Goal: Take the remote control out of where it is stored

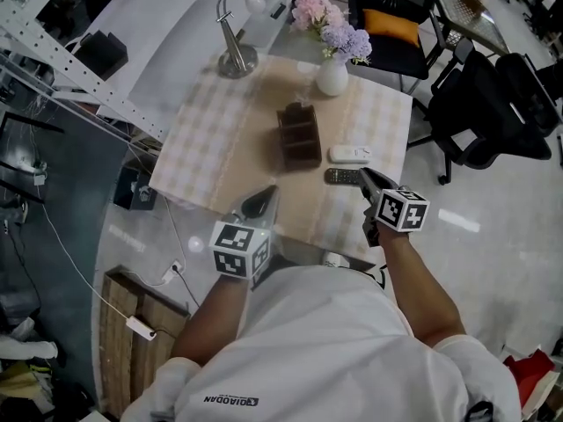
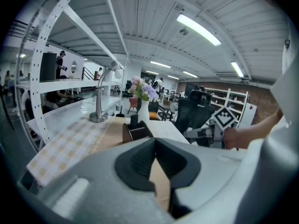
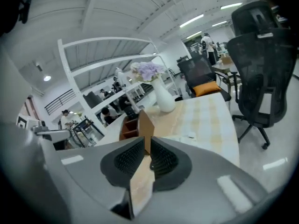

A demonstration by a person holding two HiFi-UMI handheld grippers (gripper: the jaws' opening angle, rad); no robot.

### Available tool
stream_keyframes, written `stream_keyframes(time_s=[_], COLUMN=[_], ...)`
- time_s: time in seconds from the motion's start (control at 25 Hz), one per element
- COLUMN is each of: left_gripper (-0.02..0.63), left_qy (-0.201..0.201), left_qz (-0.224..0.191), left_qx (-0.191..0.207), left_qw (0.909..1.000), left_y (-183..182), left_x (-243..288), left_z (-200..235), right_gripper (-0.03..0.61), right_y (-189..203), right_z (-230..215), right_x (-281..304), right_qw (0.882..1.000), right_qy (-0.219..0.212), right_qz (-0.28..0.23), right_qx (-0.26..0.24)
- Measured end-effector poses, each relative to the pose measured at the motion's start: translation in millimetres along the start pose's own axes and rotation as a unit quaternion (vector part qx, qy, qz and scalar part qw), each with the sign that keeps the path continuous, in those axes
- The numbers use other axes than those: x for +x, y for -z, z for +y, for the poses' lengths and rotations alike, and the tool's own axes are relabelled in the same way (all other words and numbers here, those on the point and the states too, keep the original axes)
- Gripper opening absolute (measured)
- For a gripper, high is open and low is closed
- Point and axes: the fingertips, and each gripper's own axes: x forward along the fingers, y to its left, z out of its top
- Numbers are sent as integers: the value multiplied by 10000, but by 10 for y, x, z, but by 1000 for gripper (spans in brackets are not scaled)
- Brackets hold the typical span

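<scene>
Your right gripper (image 1: pixel 365 177) jaws stand a narrow slit apart on nothing, left gripper (image 1: pixel 266 194) jaws pressed together, empty; dark remote (image 1: pixel 339 176) lies just right of the box (image 1: pixel 299 136), by a white remote (image 1: pixel 349 154), so swinging those low right tips may knock it off the table (image 1: pixel 215 152).

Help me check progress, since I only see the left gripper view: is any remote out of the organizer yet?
Observer: Yes. The head view shows a dark remote lying flat on the tablecloth, beside the brown organizer.
Operator: Only that one?
Observer: No, a white remote lies next to it, nearer the vase.
Operator: Is the right gripper holding anything?
Observer: No. In its own view the right gripper has its jaws slightly apart, with nothing between them.
</scene>
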Motion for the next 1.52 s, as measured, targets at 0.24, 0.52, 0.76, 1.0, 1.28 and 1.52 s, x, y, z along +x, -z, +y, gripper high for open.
stream_keyframes(time_s=[0.24, 0.52, 0.76, 1.0, 1.28, 1.52], left_gripper=[3, 3, 3, 2, 3, 3], left_qy=[15, 63, 91, 70, 128, 58], left_qz=[-72, -109, -123, -40, -75, -15], left_qx=[47, 151, 290, 370, 191, 196], left_qw=[10000, 9998, 9995, 9993, 9997, 9998], left_y=[-45, -90, -119, -111, -115, -112], left_x=[-9, -57, -76, -93, -82, -81], left_z=[1, -11, -33, 42, 109, 248], right_gripper=[3, 3, 5, 3, 5, 5], right_y=[-14, -76, -119, -112, -141, -185], right_z=[864, 1326, 1373, 1390, 1413, 1387], right_x=[-26, -92, -60, 12, 96, 255], right_qw=[9823, 9749, 9714, 9702, 9673, 9629], right_qy=[-889, -1169, -1067, -1013, -966, -886], right_qz=[156, 144, 73, 77, 62, 61], right_qx=[-1642, -1891, -2122, -2200, -2345, -2550])
